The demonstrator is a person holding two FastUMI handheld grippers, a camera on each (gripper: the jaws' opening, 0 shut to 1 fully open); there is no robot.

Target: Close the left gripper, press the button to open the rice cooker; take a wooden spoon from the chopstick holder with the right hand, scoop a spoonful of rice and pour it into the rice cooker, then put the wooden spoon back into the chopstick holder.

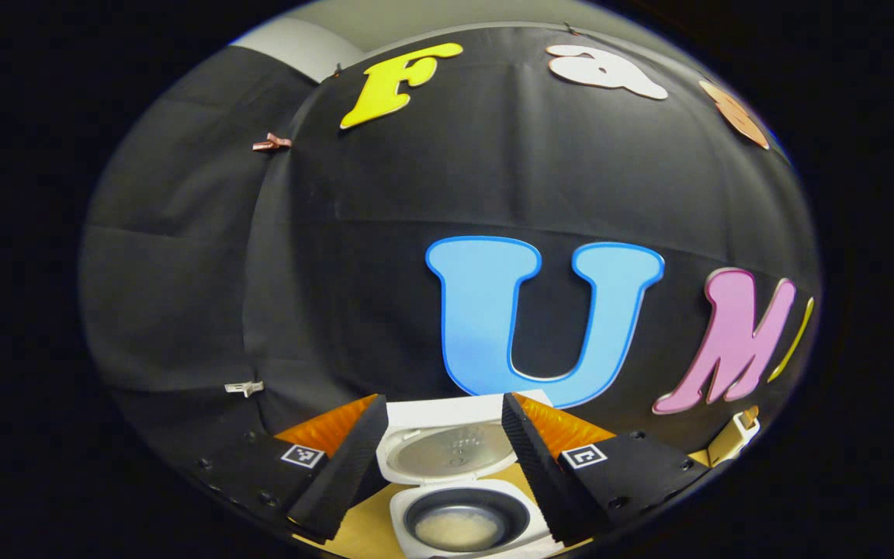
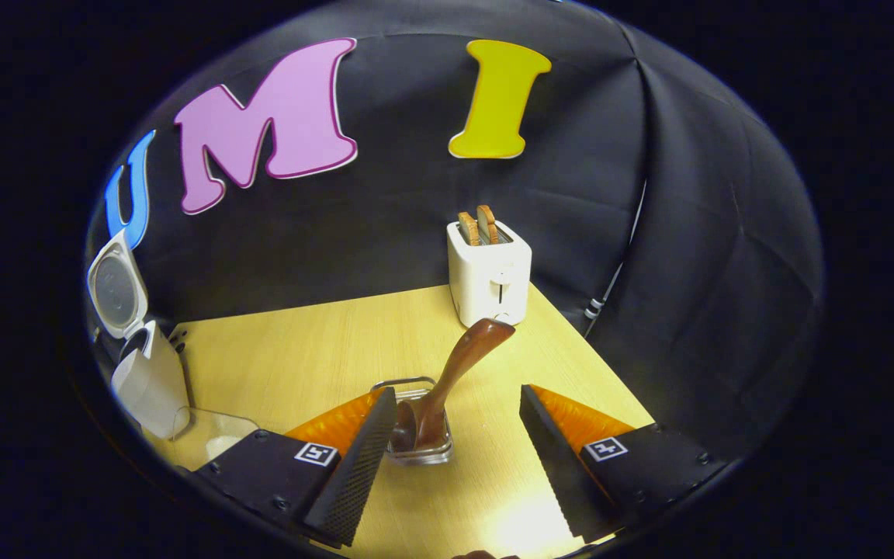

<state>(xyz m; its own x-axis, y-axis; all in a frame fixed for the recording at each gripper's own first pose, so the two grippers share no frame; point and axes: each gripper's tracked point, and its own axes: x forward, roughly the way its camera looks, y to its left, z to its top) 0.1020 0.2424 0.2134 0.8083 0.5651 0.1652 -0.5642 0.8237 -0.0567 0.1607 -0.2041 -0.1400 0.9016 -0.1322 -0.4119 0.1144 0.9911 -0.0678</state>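
In the right gripper view, the right gripper [image 2: 451, 458] hangs over the wooden table [image 2: 315, 349] with its fingers spread wide and nothing between the pads. Just ahead of the fingertips stands the chopstick holder [image 2: 420, 442], a small clear container with a wire rim, close to the left finger. The wooden spoon [image 2: 455, 373] sits bowl-down inside the holder; its handle leans up and to the right, ending in a rounded tip. Farther back, a white toaster [image 2: 489, 272] stands near the table's rear edge with two slices of toast [image 2: 477, 225] raised in its slots. At the far left edge of this view the rice cooker [image 2: 148, 380] appears, lid [image 2: 115, 287] raised upright, with a clear container [image 2: 214, 435] on the table just beside it.

In the left gripper view, the left gripper [image 1: 439, 473] is held above the rice cooker [image 1: 462, 520], fingers spread apart and gripping nothing. Between them the open inner pot [image 1: 459, 528] shows a pale layer of rice at its bottom. Behind the pot the lid [image 1: 451, 450] stands open, its metal inner plate facing the camera. The booth wall rises behind the cooker
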